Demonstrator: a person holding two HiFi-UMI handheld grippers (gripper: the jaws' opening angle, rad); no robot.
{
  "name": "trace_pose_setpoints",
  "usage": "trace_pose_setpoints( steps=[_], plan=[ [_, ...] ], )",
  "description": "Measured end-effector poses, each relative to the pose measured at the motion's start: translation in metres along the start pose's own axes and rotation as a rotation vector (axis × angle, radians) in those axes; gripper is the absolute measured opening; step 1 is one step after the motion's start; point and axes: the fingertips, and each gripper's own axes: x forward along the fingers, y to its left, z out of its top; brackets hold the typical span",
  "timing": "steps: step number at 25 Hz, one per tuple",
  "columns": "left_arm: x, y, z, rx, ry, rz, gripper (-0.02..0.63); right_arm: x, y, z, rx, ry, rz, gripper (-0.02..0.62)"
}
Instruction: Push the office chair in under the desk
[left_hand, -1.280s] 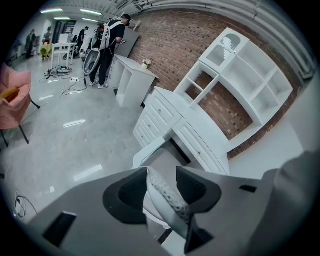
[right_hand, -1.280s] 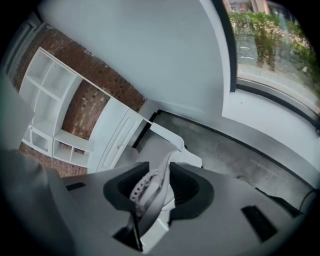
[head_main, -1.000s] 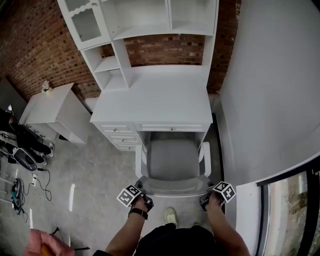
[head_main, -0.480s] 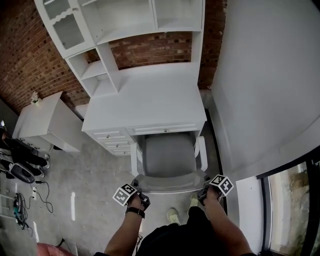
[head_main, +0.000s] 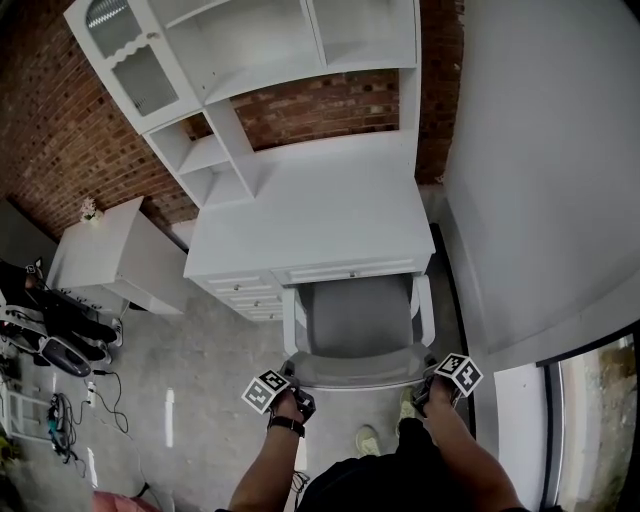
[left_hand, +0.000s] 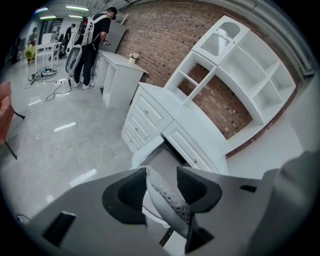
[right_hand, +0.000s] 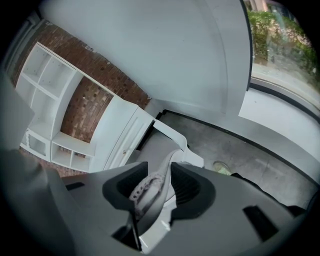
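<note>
At the desk (head_main: 310, 215) front we're pressing on the office chair (head_main: 358, 318). Its seat is sitting partly under the top, betw. the drawer stack (head_main: 250, 292) and the desk's rt side, w/ armrests and backrest (head_main: 355, 372) sticking out toward us. We're holding the left gripper (left_hand: 161, 170) astride the backrest's top rim near its left corner. Its jaws have just been easing apart, the rim lying against one pad w/ a gap showing at the other (so no clamp). The right gripper (right_hand: 159, 165) is doing likewise at the rt corner: jaws just been opening, rim sitting loosely betw. them. Our shoes (head_main: 368, 438) are standing just behind the chair.
</note>
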Motion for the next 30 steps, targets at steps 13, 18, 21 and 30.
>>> trace_pose_setpoints(
  steps=[13, 18, 21, 30],
  plan=[
    [0.013, -0.007, 0.015, -0.01, -0.012, -0.034, 0.187, 0.012, 0.015, 0.002, -0.027, 0.005, 0.018, 0.147],
    [0.013, -0.011, 0.013, -0.01, -0.006, -0.042, 0.193, 0.011, 0.015, 0.007, -0.04, 0.011, 0.015, 0.149],
    [0.016, -0.014, 0.011, -0.009, -0.001, -0.05, 0.198, 0.014, 0.016, 0.011, -0.053, 0.013, 0.021, 0.152],
    [0.013, -0.015, 0.009, 0.029, 0.022, -0.091, 0.222, 0.008, 0.019, 0.006, -0.079, 0.033, 0.078, 0.175]
  ],
)
